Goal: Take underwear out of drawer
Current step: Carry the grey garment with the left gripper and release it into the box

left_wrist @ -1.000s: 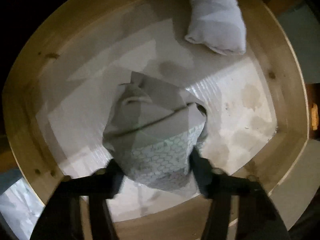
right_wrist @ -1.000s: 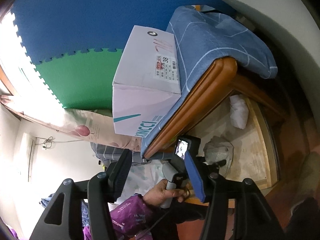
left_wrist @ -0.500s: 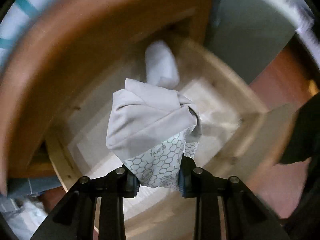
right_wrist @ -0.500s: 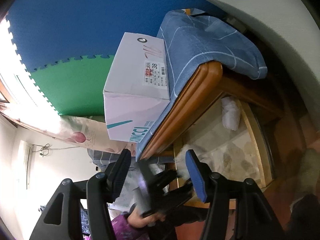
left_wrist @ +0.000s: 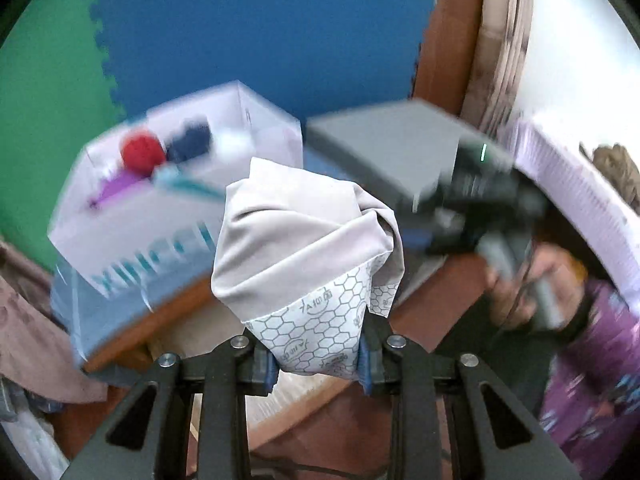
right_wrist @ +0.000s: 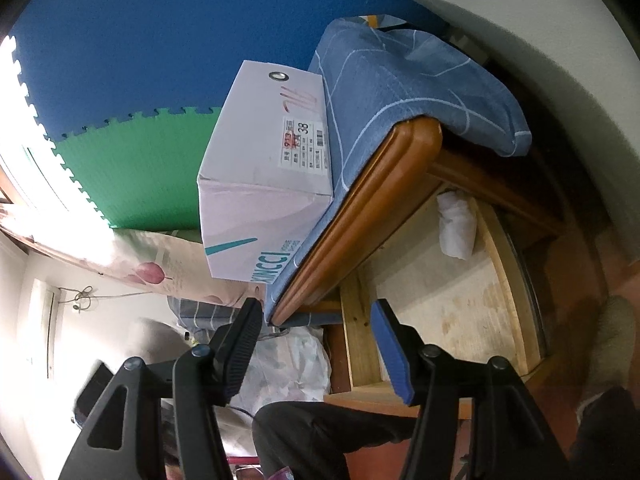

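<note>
My left gripper (left_wrist: 318, 364) is shut on the grey underwear (left_wrist: 304, 248), folded, with a white honeycomb-print band at the bottom. It holds it up in the air, out of the drawer and level with the cabinet top. The open wooden drawer (right_wrist: 508, 280) shows in the right wrist view, with a white rolled cloth (right_wrist: 456, 224) at its far end. My right gripper (right_wrist: 316, 340) is open and empty, hovering in front of the drawer's near corner.
A white shoebox (right_wrist: 264, 184) stands on the cabinet top, which is covered by a blue cloth (right_wrist: 400, 88). The person's hand with the other gripper (left_wrist: 520, 240) is at the right of the left wrist view. Blue and green foam mats (right_wrist: 140, 80) line the wall behind.
My left gripper has lifted the grey underwear out of the drawer and up above the cabinet. It has left the right wrist view. My right gripper has barely moved.
</note>
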`<action>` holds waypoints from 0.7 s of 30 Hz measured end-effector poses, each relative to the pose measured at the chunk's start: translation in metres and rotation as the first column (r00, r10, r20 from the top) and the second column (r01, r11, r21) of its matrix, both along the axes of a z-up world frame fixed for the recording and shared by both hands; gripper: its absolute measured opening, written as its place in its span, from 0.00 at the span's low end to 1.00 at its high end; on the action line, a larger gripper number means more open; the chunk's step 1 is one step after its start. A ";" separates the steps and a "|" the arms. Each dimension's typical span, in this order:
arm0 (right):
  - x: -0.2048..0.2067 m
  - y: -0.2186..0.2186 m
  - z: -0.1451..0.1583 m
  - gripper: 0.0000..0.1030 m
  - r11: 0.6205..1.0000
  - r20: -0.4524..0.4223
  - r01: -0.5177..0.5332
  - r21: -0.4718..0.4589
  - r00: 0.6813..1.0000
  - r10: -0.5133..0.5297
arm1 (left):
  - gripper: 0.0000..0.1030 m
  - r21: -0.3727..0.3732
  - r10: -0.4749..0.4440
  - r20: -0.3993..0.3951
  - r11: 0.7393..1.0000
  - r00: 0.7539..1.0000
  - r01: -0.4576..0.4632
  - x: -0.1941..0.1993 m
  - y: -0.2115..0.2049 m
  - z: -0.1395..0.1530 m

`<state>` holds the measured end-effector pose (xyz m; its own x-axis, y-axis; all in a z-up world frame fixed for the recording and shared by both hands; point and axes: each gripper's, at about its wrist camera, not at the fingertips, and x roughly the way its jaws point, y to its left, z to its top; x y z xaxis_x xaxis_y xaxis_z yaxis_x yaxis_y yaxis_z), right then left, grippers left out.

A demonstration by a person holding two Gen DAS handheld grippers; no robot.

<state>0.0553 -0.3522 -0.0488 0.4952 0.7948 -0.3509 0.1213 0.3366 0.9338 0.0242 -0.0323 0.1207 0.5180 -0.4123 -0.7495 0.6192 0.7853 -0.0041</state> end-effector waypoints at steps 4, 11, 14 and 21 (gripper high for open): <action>0.000 0.001 0.000 0.56 1.000 0.000 -0.006 -0.005 1.000 0.006 | 0.27 -0.034 0.081 0.047 0.996 0.996 -0.080 0.038 0.014 0.049; 0.001 0.003 0.001 0.56 1.000 0.002 -0.020 -0.014 1.000 0.020 | 0.29 0.014 0.256 0.091 0.966 0.962 -0.258 0.136 0.012 0.078; 0.002 0.006 0.001 0.56 0.999 0.001 -0.034 -0.025 0.999 0.034 | 0.30 0.038 0.314 0.041 0.948 0.949 -0.315 0.177 0.006 0.071; 0.005 0.026 0.007 0.56 0.979 0.002 -0.115 -0.170 0.993 0.117 | 0.72 0.051 0.392 -0.002 0.919 0.920 -0.391 0.206 0.019 0.033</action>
<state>0.0605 -0.3258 -0.0423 0.4084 0.7766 -0.4797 0.0618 0.5008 0.8633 0.2307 -0.0136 0.1538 0.6215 -0.1408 -0.7707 0.2621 0.9644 0.0351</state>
